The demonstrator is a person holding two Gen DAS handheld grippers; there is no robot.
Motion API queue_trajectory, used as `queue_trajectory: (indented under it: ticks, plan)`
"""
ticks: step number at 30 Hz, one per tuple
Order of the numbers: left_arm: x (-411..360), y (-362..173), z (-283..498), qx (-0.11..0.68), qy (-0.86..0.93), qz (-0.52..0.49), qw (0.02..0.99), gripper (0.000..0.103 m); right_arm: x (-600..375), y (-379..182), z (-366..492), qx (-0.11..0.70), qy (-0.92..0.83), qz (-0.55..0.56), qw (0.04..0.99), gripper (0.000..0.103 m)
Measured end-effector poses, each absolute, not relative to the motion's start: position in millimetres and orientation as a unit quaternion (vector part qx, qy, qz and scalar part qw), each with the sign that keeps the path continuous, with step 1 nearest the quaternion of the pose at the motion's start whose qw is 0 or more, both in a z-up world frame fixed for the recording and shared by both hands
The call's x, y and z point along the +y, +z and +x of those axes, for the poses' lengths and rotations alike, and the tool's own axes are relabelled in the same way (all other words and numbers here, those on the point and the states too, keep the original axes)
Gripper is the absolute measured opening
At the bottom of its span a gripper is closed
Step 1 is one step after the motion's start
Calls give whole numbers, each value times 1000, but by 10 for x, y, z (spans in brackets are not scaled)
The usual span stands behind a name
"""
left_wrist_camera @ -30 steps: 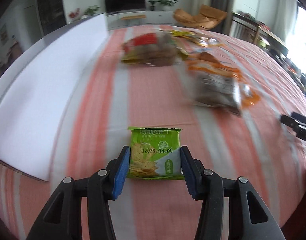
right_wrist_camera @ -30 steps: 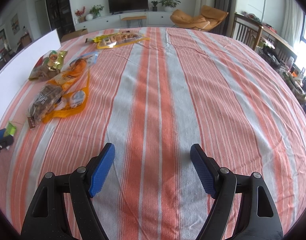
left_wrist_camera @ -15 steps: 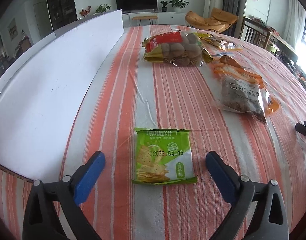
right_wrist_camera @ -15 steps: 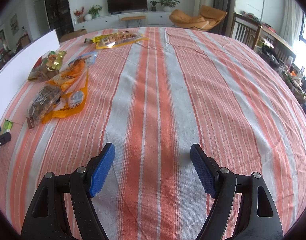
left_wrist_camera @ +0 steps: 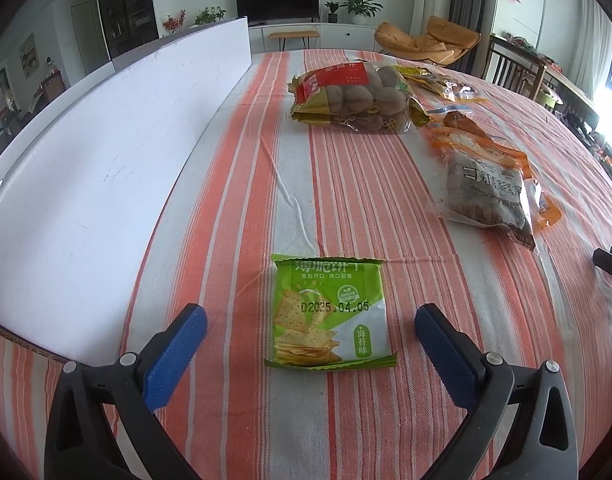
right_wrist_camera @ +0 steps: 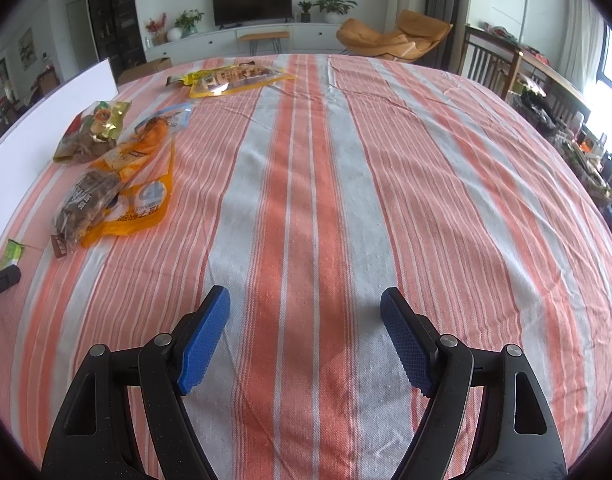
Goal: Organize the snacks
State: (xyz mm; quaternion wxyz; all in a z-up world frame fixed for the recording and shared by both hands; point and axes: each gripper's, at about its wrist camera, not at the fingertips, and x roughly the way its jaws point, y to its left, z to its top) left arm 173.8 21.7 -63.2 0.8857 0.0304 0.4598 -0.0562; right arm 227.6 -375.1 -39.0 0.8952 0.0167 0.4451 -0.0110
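A small green cracker packet [left_wrist_camera: 326, 280] lies flat on the striped tablecloth [left_wrist_camera: 346, 420]. My left gripper [left_wrist_camera: 311, 314] is just behind the packet; its jaws are opening and stand wide on either side without touching it. In the right wrist view, only a corner of that packet [right_wrist_camera: 14, 250] shows at the left edge. My right gripper [right_wrist_camera: 305, 297] hovers open over bare cloth with nothing between its fingers. One of its black tips [left_wrist_camera: 610, 264] shows at the right edge of the left wrist view.
A bag of round brown snacks [left_wrist_camera: 352, 98], an orange-trimmed bag of dark pieces [left_wrist_camera: 486, 184] and a yellow packet [right_wrist_camera: 230, 78] lie farther back on the table. A white board [left_wrist_camera: 106, 152] runs along the left side. Chairs stand beyond the far edge.
My left gripper let go of the green packet and its jaws swung wide apart; the packet now lies free on the cloth. The right gripper has not moved.
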Motion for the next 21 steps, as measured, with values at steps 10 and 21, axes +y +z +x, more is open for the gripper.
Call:
queue_trajectory:
  ticks: [10,21]
  plan:
    - [215,-632,1739,460,-56,31,886,103,-3754,-389,2274,445,-11,17,895,80]
    - [211,-627,1745,459,-55,30,886,103,-3740,-371,2259,441,-27,6,897,80]
